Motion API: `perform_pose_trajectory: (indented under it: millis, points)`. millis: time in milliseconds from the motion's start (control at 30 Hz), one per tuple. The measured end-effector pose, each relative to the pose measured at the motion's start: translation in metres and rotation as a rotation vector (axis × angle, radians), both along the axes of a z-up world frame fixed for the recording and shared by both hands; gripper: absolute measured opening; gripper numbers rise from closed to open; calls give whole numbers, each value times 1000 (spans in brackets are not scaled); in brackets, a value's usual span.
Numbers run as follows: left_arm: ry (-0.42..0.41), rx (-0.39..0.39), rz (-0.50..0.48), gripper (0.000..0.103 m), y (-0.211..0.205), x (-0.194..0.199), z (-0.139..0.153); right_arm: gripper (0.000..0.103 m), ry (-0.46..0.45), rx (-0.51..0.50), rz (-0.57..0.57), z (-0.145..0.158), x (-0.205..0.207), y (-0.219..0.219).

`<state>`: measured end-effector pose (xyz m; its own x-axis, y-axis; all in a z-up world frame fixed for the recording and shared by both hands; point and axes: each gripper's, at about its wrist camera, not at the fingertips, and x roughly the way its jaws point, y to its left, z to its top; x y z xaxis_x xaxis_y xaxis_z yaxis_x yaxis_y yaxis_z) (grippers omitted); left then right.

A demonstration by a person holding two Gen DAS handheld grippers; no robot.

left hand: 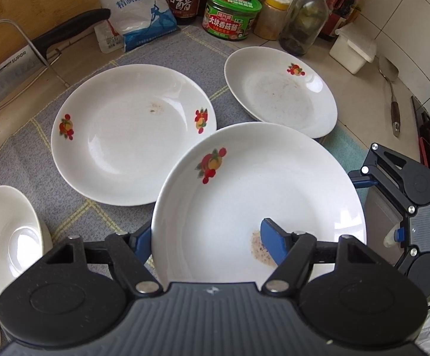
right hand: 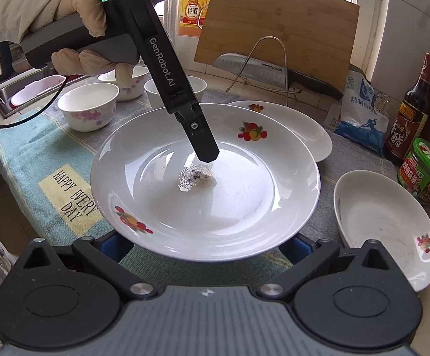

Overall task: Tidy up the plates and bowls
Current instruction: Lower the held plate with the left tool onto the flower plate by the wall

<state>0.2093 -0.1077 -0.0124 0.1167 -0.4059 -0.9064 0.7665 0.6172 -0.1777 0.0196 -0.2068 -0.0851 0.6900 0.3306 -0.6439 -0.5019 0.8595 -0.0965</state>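
Observation:
A white held plate [left hand: 274, 184] with fruit prints and a speckled smear hangs tilted above the cloth. My left gripper [left hand: 206, 243] is shut on it, one blue pad [left hand: 271, 243] on the inside and the other under the rim. From the right wrist, its upper finger [right hand: 206, 148] presses beside the smear on the same plate [right hand: 244, 195]. My right gripper [right hand: 207, 244] stands spread wide, its fingertips hidden under the plate's near rim. Two more fruit-print plates [left hand: 132, 136] [left hand: 280, 89] lie on the cloth. A plain white bowl [left hand: 7, 237] and flowered bowls [right hand: 89, 105] stand to one side.
A wire rack [left hand: 16, 44] with a cleaver and a bamboo board [right hand: 277, 26] stand behind the plates. A salt bag [left hand: 137, 14], bottles, a green-lidded jar [left hand: 232, 14] and a white box [left hand: 352, 49] line the wall. A spatula [left hand: 392, 95] lies at the right; a sink [right hand: 22, 92] is beyond the bowls.

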Motion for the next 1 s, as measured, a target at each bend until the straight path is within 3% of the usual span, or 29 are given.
perform_pose_trajectory:
  millis: [533, 1000]
  points:
    - [-23, -34, -168, 72, -103, 27, 1, 103, -22, -21, -169, 10, 8, -68]
    - [-17, -28, -271, 72, -183, 50, -19, 103, -9, -7, -298, 1, 22, -121]
